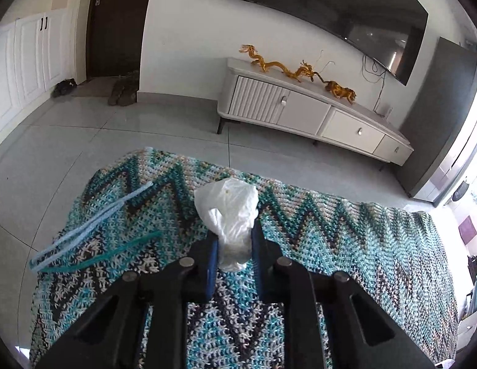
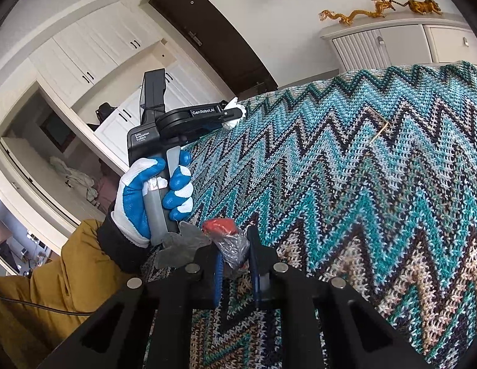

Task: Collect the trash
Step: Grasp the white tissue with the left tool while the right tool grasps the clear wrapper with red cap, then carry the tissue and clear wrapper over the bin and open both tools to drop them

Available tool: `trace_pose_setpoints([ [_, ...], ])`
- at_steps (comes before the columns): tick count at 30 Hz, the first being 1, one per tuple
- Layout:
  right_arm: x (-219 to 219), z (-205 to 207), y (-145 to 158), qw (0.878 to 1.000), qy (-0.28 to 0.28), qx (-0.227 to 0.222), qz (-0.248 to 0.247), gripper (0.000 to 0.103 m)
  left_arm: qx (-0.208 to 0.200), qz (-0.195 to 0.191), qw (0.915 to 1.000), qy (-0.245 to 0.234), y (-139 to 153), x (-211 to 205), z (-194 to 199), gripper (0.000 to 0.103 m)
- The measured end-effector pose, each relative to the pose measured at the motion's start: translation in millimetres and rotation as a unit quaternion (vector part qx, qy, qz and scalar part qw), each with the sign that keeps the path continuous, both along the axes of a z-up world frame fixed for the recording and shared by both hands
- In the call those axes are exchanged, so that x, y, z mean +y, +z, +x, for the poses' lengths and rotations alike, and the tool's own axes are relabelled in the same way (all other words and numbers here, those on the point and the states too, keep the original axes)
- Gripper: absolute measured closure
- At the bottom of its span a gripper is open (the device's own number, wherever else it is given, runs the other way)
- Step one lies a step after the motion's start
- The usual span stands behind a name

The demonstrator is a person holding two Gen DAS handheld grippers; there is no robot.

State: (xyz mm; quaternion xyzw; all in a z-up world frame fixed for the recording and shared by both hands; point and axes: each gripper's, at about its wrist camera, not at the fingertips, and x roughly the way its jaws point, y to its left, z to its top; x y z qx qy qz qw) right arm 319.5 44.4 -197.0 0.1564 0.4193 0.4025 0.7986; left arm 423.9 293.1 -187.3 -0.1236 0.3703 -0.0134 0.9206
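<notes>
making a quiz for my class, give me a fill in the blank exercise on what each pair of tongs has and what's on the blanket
1. The left tongs are closed on a crumpled ____ plastic bag.
2. The right tongs pinch a clear wrapper with something ____ inside.
3. The pipe cleaners lie on a knitted blanket with a ____ pattern.

Missing words: white; red; zigzag

**Both claws clamped**

Left claw [image 1: 233, 240] angled downward, jaws nearly closed, pinching. Gloved left hand [image 2: 152, 196] wraps its grip at scene left; mustard sleeve behind. Right claw [image 2: 235, 253] near, angled downward, jaws fully closed, pinching.
</notes>
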Motion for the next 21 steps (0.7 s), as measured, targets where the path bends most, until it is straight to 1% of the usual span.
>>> trace_pose_setpoints([
  [5, 1, -1, 1, 1.000, -0.001, -0.001, 0.000, 0.089, -0.001, 0.000, 1.0000, 0.003, 1, -1, 0, 0.085],
  [8, 2, -2, 2, 1.000, -0.007, -0.004, -0.004, 0.089, 0.006, 0.004, 1.0000, 0.003, 1, -2, 3, 0.085],
  [11, 6, -4, 2, 1.000, -0.012, -0.006, -0.024, 0.089, 0.018, 0.026, 0.9994, 0.012, 6, -7, 4, 0.086],
  [12, 8, -4, 2, 0.999, -0.013, -0.006, -0.036, 0.089, 0.018, 0.031, 0.9993, 0.013, 11, -9, -2, 0.086],
  [14, 12, -5, 3, 0.999, -0.016, -0.007, -0.052, 0.089, 0.012, 0.028, 0.9995, 0.010, 22, -12, -18, 0.086],
  [16, 8, -8, 4, 0.998, -0.024, 0.002, -0.056, 0.089, -0.001, 0.034, 0.9994, 0.001, 38, -15, -41, 0.086],
  [18, -1, -19, 9, 0.998, -0.037, 0.007, -0.054, 0.089, -0.016, 0.042, 0.9989, -0.013, 57, -19, -68, 0.086],
  [21, -15, -43, 22, 0.997, -0.055, 0.004, -0.058, 0.089, -0.031, 0.044, 0.9981, -0.031, 78, -21, -108, 0.086],
])
